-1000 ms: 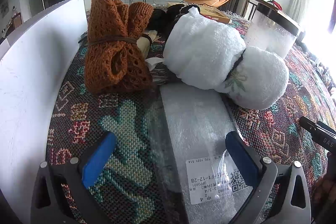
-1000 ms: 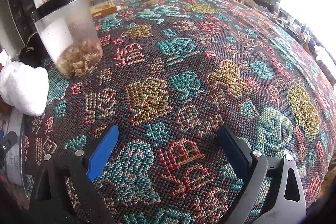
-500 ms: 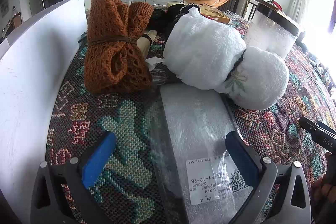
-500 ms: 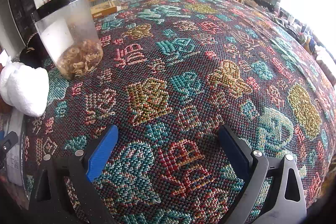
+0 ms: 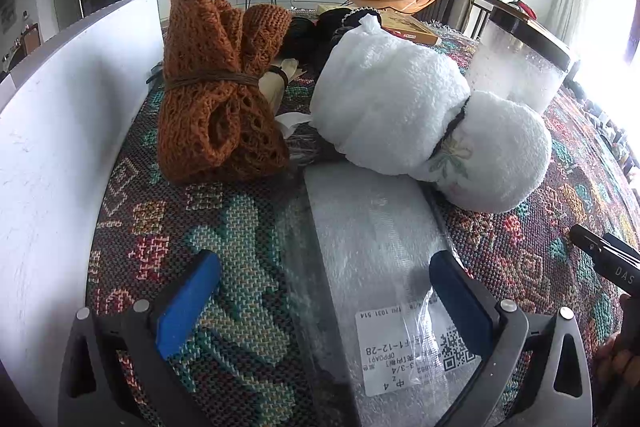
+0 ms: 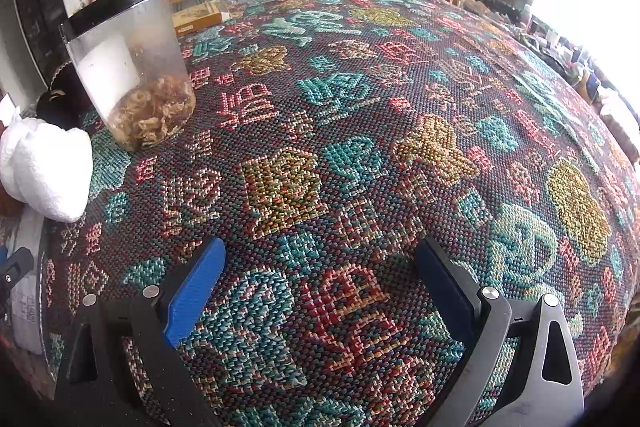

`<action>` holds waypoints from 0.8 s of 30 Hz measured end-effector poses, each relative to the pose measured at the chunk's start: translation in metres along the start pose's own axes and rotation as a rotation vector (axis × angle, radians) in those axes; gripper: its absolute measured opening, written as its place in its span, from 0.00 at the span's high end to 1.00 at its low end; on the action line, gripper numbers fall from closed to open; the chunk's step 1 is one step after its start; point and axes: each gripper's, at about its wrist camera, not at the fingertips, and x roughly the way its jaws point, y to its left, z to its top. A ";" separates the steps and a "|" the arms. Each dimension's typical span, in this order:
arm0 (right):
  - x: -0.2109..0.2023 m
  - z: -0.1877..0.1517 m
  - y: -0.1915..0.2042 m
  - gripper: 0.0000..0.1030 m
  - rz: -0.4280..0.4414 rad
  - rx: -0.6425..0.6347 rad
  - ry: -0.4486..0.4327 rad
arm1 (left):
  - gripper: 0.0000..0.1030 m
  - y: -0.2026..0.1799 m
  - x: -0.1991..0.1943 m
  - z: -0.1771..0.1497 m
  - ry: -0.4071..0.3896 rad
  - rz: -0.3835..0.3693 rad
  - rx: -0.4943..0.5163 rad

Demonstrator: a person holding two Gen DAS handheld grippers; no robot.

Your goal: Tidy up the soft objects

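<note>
On a desk (image 6: 360, 115) spread with patterned cloth, both hand-held grippers, left (image 5: 320, 303) and right (image 6: 320, 287), are held spread; the slick plastic-wrapped package (image 5: 372, 247) could be fumbled.

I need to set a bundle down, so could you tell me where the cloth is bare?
Free: the wide patterned cloth right of the plastic jar. Crowded: orange knit bundle, white towel bundle and bubble-wrap parcel by the white board.
</note>
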 end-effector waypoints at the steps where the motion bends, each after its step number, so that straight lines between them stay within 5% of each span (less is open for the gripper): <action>1: 0.000 0.000 0.000 0.06 0.001 0.000 0.000 | 0.00 0.000 0.000 0.000 0.000 0.000 0.000; 24: -0.003 -0.003 0.000 0.05 -0.006 0.012 0.000 | 0.00 0.000 0.001 0.002 0.000 -0.002 0.000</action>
